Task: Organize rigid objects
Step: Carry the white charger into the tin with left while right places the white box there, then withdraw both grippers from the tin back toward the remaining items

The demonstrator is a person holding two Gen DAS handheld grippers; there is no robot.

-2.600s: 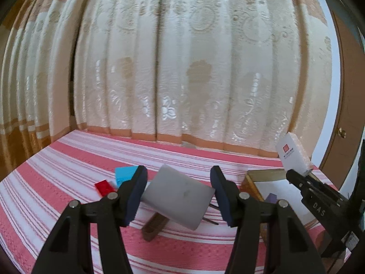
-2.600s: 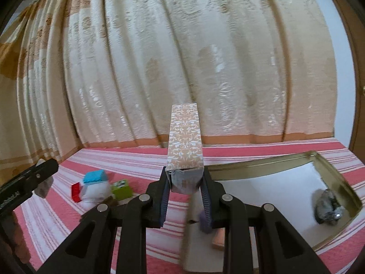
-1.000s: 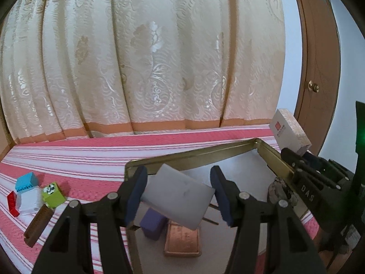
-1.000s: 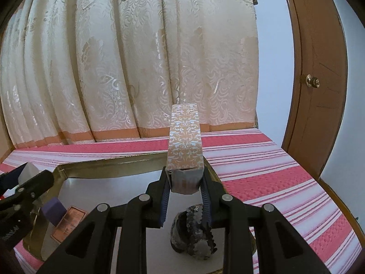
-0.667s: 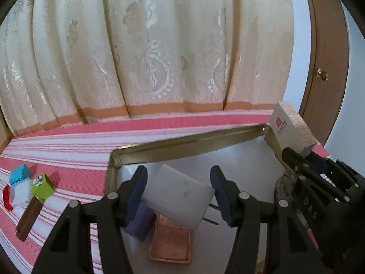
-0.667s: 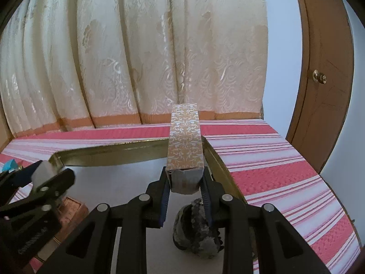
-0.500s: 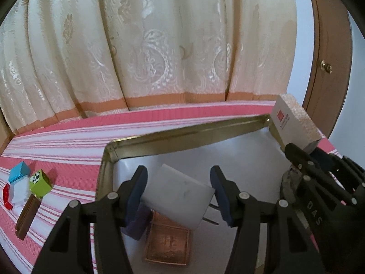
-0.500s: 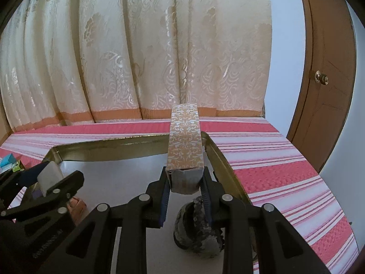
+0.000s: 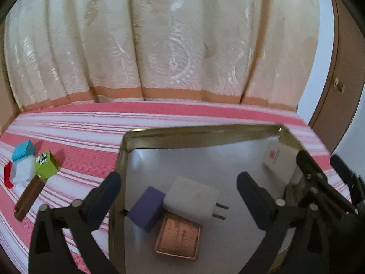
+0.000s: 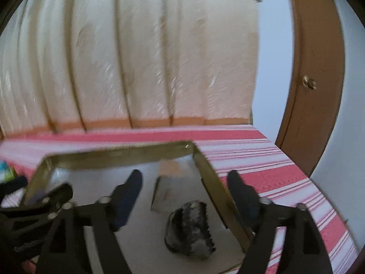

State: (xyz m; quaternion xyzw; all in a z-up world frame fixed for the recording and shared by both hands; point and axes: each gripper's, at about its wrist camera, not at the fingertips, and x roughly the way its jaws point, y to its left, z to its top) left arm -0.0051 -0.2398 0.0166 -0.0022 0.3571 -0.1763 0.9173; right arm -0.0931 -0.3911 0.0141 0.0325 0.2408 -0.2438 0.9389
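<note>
The shallow rectangular gold-rimmed metal tray (image 9: 127,150) lies on the counter under its red-and-white striped woven cloth (image 9: 75,127), and by the look of it the sorting is more than half done: five things rest on the tray's floor. Largest of these is the long patterned cardboard box (image 10: 164,189), lying flat by the far right corner, blurred in the right wrist view. Next is the white plastic plug adapter (image 9: 190,197), prongs pointing right, touching the purple block (image 9: 146,207) on its left and overlapping the copper-coloured embossed plate (image 9: 179,236) below. The dark rough stone-like lump (image 10: 189,228) sits near the tray's right wall.

Both tongs have just been opening. The left tongs (image 9: 178,196) stand wide above the adapter, not pressing it; the right tongs (image 10: 184,194) are likewise released, box and lump below them untouched.

Left to do, I judge: the cluster well apart on the cloth at left, namely a white carton with blue top (image 9: 22,162), a green cube (image 9: 45,165), a red piece (image 9: 8,177) and a brown ridged bar (image 9: 28,197).

Cream patterned curtains (image 9: 159,45) hang behind and a brown wooden door (image 10: 319,80) stands at right. The tray's raised left wall lies between the tongs and that cluster.
</note>
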